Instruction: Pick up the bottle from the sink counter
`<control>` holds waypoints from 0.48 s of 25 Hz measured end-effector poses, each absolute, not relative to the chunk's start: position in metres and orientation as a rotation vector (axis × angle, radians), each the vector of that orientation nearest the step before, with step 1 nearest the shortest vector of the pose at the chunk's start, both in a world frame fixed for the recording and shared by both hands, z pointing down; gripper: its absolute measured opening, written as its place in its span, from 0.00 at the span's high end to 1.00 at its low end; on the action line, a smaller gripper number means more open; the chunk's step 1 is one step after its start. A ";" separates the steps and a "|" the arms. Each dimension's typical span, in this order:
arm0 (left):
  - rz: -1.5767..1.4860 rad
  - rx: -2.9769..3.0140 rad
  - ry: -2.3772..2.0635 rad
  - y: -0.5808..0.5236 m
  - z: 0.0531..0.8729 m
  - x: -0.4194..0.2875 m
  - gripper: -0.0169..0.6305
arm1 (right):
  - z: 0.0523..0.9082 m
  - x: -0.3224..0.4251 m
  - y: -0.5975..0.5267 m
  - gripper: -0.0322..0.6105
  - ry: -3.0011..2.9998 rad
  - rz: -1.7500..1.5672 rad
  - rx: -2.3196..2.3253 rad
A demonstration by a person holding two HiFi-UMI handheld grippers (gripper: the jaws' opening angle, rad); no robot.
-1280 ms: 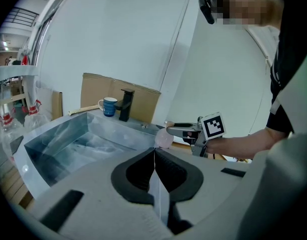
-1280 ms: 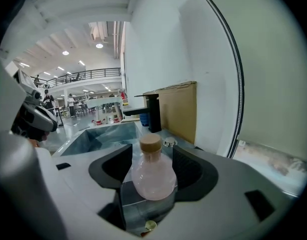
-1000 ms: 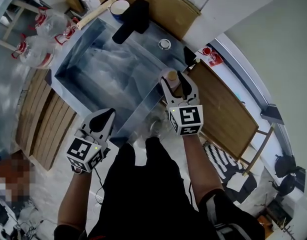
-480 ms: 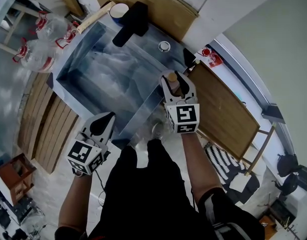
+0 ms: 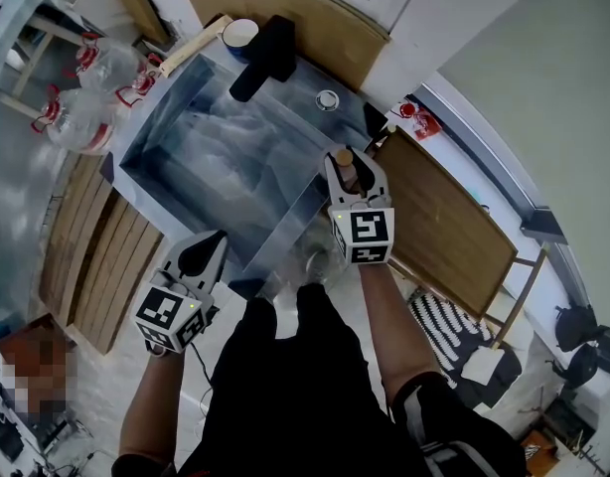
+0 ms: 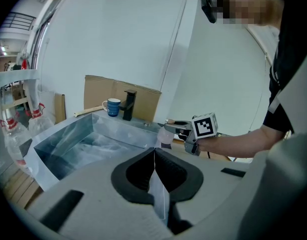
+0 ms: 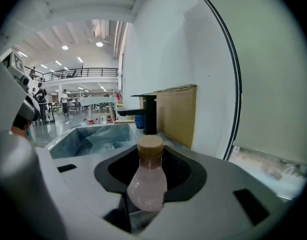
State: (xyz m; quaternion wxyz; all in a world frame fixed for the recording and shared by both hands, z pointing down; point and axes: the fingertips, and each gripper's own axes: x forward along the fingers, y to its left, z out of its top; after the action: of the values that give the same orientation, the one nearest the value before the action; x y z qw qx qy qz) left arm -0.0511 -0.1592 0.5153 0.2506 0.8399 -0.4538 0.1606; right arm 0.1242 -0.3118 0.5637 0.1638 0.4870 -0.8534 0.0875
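Observation:
A small pinkish bottle (image 7: 147, 181) with a tan cork cap stands upright on the sink counter (image 5: 303, 207), at the sink's right edge. Seen from the head, the bottle (image 5: 342, 163) sits between the fingers of my right gripper (image 5: 353, 170). The jaws are closing around it, and the pads meet its wide lower body on both sides. My left gripper (image 5: 207, 248) hangs low at the sink's near corner, shut and empty. Its own view, past the left gripper (image 6: 154, 152), shows the bottle (image 6: 165, 136) in the right gripper (image 6: 174, 130).
A steel sink (image 5: 156, 132) fills the middle, with a black faucet (image 5: 263, 56) and a blue-and-white mug (image 5: 240, 34) at its far side. Clear plastic bottles (image 5: 86, 97) stand to the left. A wooden board (image 5: 444, 217) lies right of the counter. Cardboard (image 5: 315, 18) leans behind.
The right gripper's fingers have drawn in around the bottle, which has stayed in place. The left gripper has barely moved.

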 end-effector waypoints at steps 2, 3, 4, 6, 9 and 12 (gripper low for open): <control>0.436 2.290 -1.236 -0.157 0.513 -0.052 0.94 | 0.564 0.125 -0.312 0.73 -2.432 0.253 1.399; 0.436 2.293 -1.237 -0.156 0.512 -0.053 0.94 | 0.563 0.125 -0.312 0.73 -2.430 0.256 1.403; 0.435 2.295 -1.237 -0.155 0.511 -0.054 0.94 | 0.563 0.125 -0.312 0.73 -2.428 0.258 1.406; 0.431 2.297 -1.240 -0.154 0.510 -0.057 0.94 | 0.563 0.125 -0.311 0.73 -2.425 0.259 1.409; 0.425 2.297 -1.243 -0.152 0.508 -0.060 0.94 | 0.562 0.123 -0.311 0.73 -2.421 0.253 1.408; 0.418 2.306 -1.243 -0.152 0.505 -0.061 0.94 | 0.556 0.122 -0.310 0.73 -2.423 0.241 1.410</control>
State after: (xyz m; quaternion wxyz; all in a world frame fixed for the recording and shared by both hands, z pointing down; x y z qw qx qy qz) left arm -0.0609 -0.1522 0.5052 0.2420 0.8435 -0.4545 0.1529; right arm 0.1219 -0.3101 0.5565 0.1630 0.4945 -0.8496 0.0846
